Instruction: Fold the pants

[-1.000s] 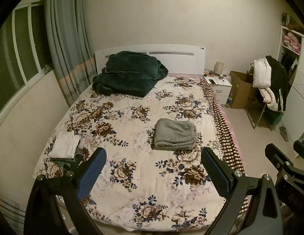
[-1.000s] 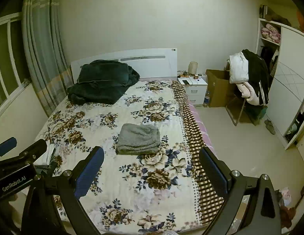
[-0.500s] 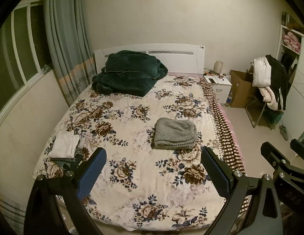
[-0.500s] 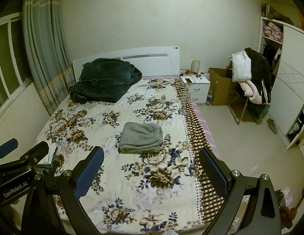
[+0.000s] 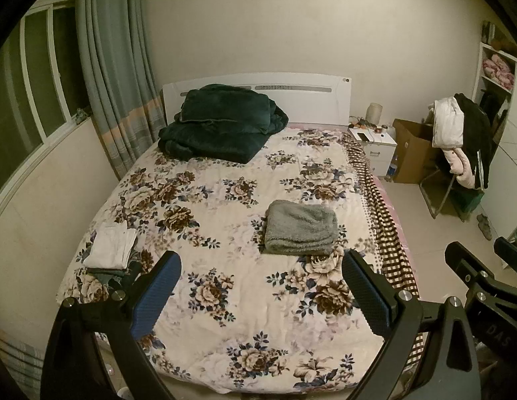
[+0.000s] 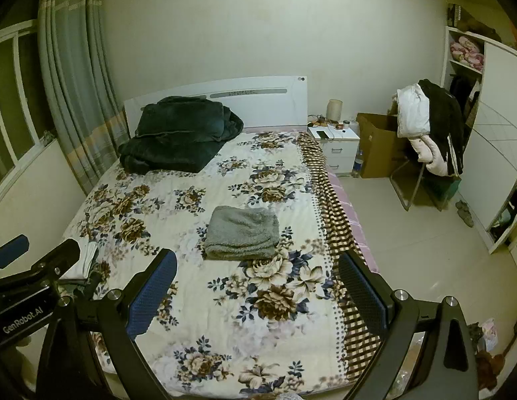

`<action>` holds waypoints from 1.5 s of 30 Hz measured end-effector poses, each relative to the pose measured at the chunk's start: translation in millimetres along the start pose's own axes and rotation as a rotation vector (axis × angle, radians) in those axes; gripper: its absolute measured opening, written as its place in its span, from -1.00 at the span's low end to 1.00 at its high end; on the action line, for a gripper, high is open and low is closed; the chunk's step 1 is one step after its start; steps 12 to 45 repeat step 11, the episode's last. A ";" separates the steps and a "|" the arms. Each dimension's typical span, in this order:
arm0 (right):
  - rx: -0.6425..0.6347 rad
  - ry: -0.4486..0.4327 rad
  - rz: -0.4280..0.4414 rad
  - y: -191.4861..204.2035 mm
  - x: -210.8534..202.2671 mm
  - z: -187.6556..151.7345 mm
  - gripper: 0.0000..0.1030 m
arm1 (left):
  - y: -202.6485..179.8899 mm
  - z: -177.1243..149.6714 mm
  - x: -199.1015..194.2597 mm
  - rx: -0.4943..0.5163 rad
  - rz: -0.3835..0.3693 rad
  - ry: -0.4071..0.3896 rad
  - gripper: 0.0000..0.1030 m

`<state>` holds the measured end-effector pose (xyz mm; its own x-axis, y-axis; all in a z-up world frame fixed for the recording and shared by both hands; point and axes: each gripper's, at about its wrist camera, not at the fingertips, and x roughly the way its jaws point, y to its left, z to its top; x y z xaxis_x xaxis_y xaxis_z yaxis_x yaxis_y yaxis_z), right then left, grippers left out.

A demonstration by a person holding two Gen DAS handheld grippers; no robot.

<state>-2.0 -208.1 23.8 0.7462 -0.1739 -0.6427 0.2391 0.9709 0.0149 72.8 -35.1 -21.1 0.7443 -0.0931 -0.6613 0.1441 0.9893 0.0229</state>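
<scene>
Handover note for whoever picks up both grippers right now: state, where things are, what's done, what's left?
Left gripper: open, empty, held above the bed's foot.
Right gripper: open, empty, alongside it.
Grey pants: lying folded in a compact rectangle on the floral bedspread, right of centre, untouched.
White stack: folded clothes at the bed's left edge.
Done: the grey pants look fully folded.
Left: probably nothing, unless they belong on the stack.

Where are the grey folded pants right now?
The grey folded pants lie mid-bed on the floral quilt, toward its right side, ahead of both open tools, untouched.
</scene>
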 end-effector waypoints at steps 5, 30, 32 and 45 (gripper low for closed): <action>-0.003 0.004 0.002 0.4 0.8 1.4 0.93 | 0.5 1.1 0.8 0.002 -0.003 0.000 0.92; -0.006 0.007 0.001 0.3 0.2 -0.1 0.93 | 2.8 -3.5 -2.1 0.005 -0.008 0.005 0.92; -0.006 0.007 0.001 0.3 0.2 -0.1 0.93 | 2.8 -3.5 -2.1 0.005 -0.008 0.005 0.92; -0.006 0.007 0.001 0.3 0.2 -0.1 0.93 | 2.8 -3.5 -2.1 0.005 -0.008 0.005 0.92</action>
